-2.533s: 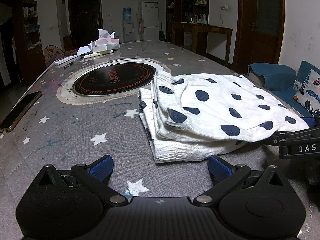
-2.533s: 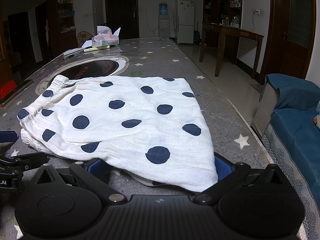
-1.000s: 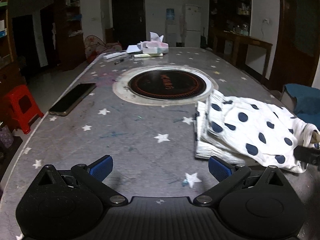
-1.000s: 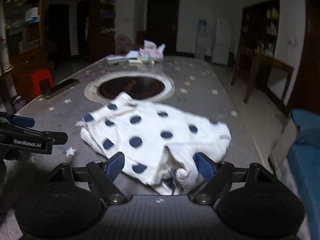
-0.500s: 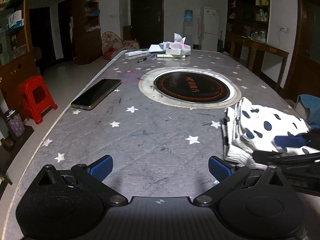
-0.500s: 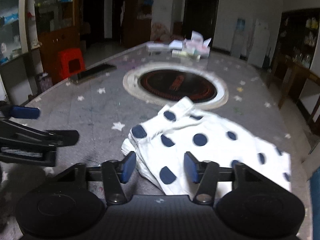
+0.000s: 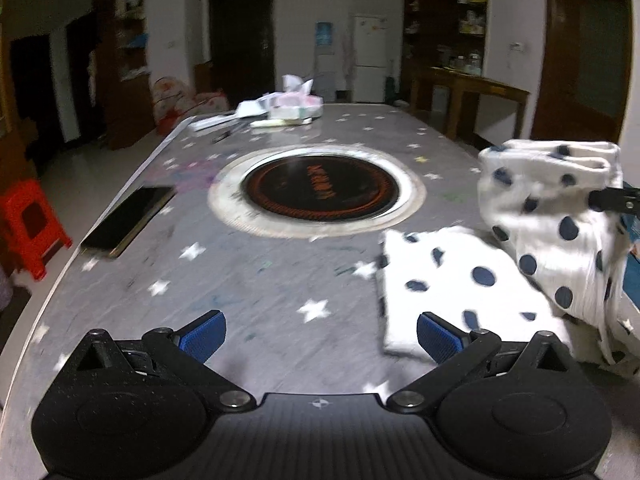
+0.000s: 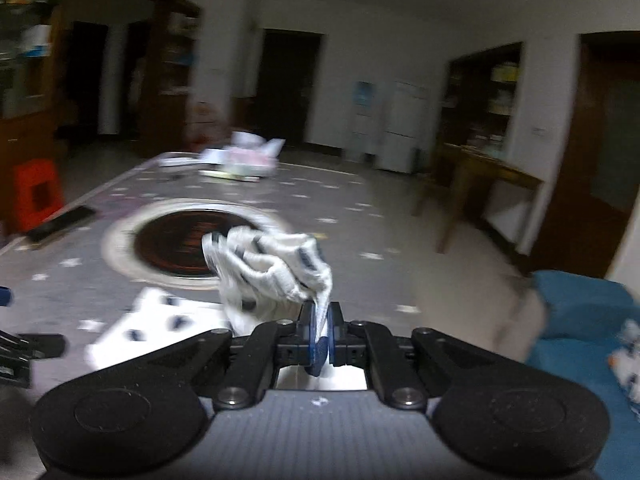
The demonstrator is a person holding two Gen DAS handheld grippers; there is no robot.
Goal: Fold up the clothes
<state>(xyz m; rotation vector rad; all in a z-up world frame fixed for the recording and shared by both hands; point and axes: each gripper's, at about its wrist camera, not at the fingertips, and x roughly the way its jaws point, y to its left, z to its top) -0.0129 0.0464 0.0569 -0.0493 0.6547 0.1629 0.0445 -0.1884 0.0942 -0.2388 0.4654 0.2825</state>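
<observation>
Our right gripper (image 8: 320, 340) has just been closing and now pinches one edge of the garment (image 7: 552, 216), lifting that end while the rest lies on the table (image 7: 280, 280). Our left gripper (image 7: 320, 334) hangs open and empty just beside it. The thin pinch may slip, or the hanging cloth may bunch. The garment's long axis rises from the near table up and right.

My right wrist view is smeared with motion blur, so the items (image 8: 240, 160) at the far end of the table (image 8: 360, 240) are unreadable to me. In my left wrist view, the spotted cloth (image 7: 552, 232) runs off the right edge, and the right gripper (image 7: 616, 200) shows only as a dark tip there.
</observation>
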